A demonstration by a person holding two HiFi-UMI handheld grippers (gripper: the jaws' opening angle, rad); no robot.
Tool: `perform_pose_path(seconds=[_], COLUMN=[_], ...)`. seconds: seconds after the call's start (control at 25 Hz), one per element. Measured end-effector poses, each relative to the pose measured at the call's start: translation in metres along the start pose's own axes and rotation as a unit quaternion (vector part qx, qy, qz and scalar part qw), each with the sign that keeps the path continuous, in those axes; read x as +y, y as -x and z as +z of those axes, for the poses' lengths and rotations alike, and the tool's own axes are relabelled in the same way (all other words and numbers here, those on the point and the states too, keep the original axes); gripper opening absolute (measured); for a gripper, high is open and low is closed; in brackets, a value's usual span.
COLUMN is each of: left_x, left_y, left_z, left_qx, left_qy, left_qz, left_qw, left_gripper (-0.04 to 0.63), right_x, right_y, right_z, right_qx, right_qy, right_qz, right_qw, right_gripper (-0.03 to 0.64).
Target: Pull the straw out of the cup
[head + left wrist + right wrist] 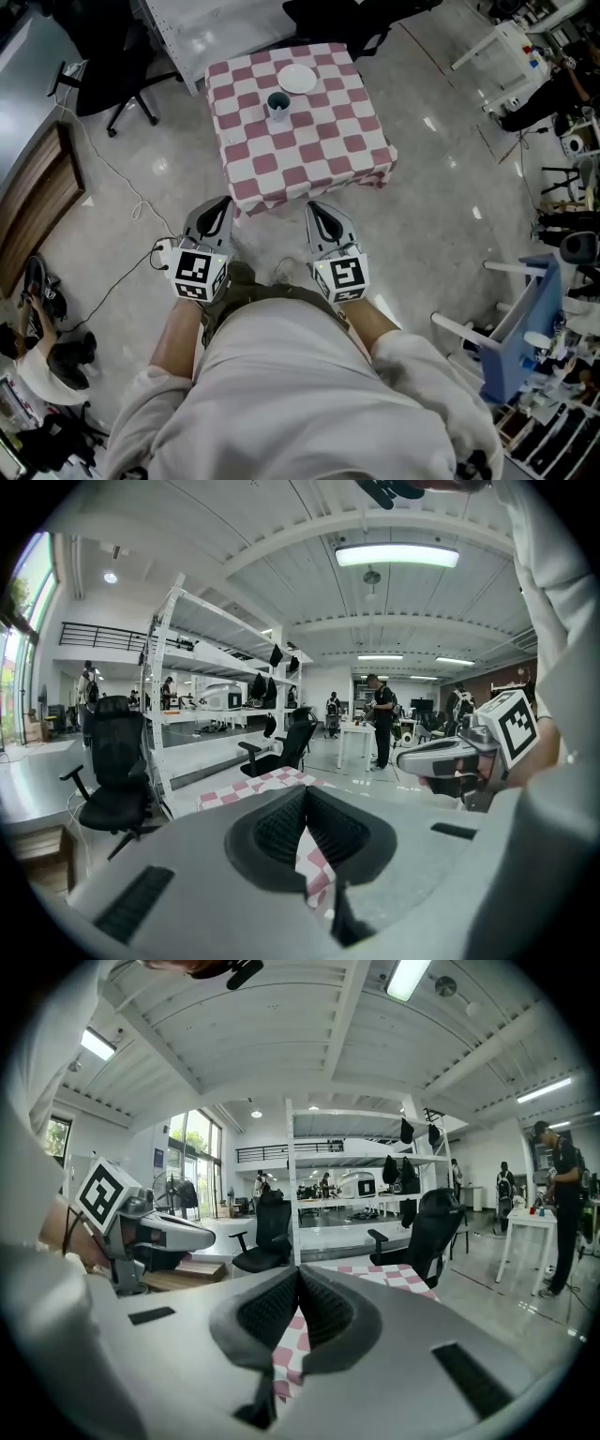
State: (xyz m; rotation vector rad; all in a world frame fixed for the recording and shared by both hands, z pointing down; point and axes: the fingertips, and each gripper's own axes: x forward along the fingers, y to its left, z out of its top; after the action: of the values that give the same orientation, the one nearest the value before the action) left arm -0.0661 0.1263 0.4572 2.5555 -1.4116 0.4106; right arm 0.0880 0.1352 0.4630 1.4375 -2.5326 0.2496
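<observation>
A small dark-rimmed cup (277, 103) stands on the pink-and-white checkered table (309, 150), next to a white round plate (298, 79); the straw is too small to make out. Both grippers are held close to the person's waist, well short of the table's near edge. In the head view my left gripper (221, 202) and right gripper (318, 207) point toward the table. The left gripper (306, 791) has its jaw tips touching and nothing between them. The right gripper (298, 1271) is likewise shut and empty. Neither gripper view shows the cup.
A black office chair (127, 56) stands left of the table, and a white cable (117, 178) trails over the floor. A blue-and-white cart (525, 323) is at the right. A white shelving rack (173, 696) and standing people (382, 719) are further back.
</observation>
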Motion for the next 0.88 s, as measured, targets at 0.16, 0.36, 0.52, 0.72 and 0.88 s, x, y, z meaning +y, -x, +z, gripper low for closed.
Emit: perform_pose_path(seconds=[0.16, 0.36, 0.52, 0.72, 0.88], left_x=[0.009, 0.026, 0.043, 0.071, 0.092], left_y=[-0.008, -0.022, -0.041, -0.067, -0.082], left_z=[-0.004, 0.0, 0.009, 0.022, 0.023], left_qx=[0.004, 0.001, -0.003, -0.004, 0.0], left_qy=[0.005, 0.007, 0.006, -0.004, -0.008], left_qz=[-0.004, -0.021, -0.044, -0.073, -0.096], left_qw=[1.0, 0.9998, 0.999, 0.9973, 0.9954], left_gripper=[0.005, 0.005, 0.005, 0.005, 0.005], right_x=[-0.005, -0.002, -0.003, -0.012, -0.015], right_y=[-0.012, -0.025, -0.042, -0.073, -0.096], right_z=[-0.003, 0.002, 0.007, 0.015, 0.019], right_qx=[0.008, 0.014, 0.021, 0.026, 0.03], right_qy=[-0.001, 0.001, 0.001, -0.001, -0.003], right_qz=[-0.007, -0.018, -0.035, -0.063, -0.084], right_qw=[1.0, 1.0, 0.999, 0.998, 0.996], right_gripper=[0.005, 0.005, 0.005, 0.005, 0.005])
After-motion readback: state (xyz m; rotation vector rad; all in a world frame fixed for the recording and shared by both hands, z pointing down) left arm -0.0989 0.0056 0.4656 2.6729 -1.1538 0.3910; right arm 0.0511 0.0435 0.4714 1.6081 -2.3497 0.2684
